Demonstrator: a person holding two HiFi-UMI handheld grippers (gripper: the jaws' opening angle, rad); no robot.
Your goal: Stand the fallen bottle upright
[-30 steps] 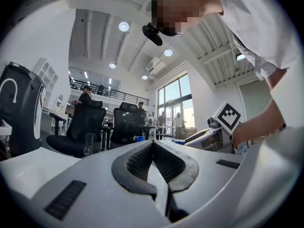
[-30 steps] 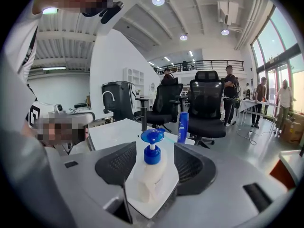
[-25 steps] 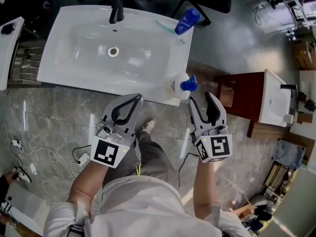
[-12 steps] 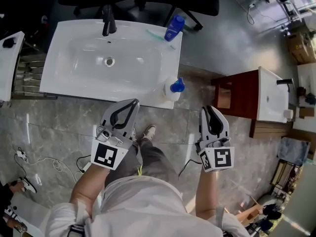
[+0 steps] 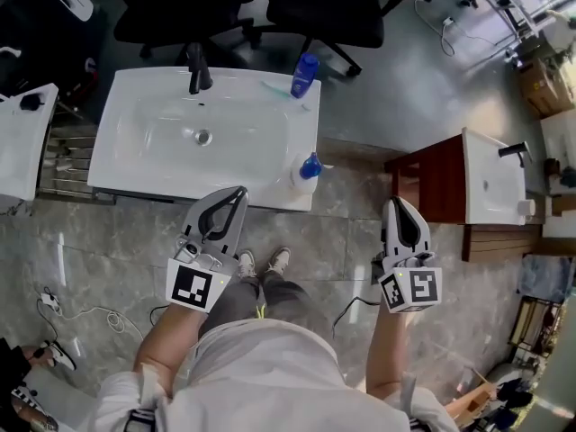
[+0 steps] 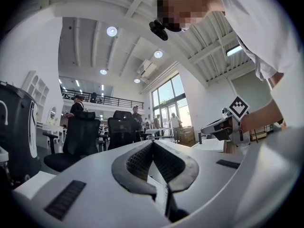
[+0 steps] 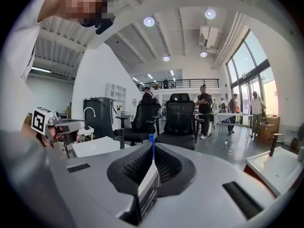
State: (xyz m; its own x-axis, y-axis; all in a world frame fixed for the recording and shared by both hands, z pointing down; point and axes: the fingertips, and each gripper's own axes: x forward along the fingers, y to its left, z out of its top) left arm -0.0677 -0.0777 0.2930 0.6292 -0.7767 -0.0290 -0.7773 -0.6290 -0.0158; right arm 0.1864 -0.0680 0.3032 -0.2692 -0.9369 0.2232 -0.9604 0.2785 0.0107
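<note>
The white bottle with a blue cap stands on the near right corner of the washbasin. The left gripper fingers are clenched and empty. The right gripper fingers have just closed on nothing, right of the bottle.

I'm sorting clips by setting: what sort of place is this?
Probably a large open office or lab hall, not a home bathroom: the white washbasin stands on open floor by black office chairs, with tall windows and a railed upper gallery behind.
</note>
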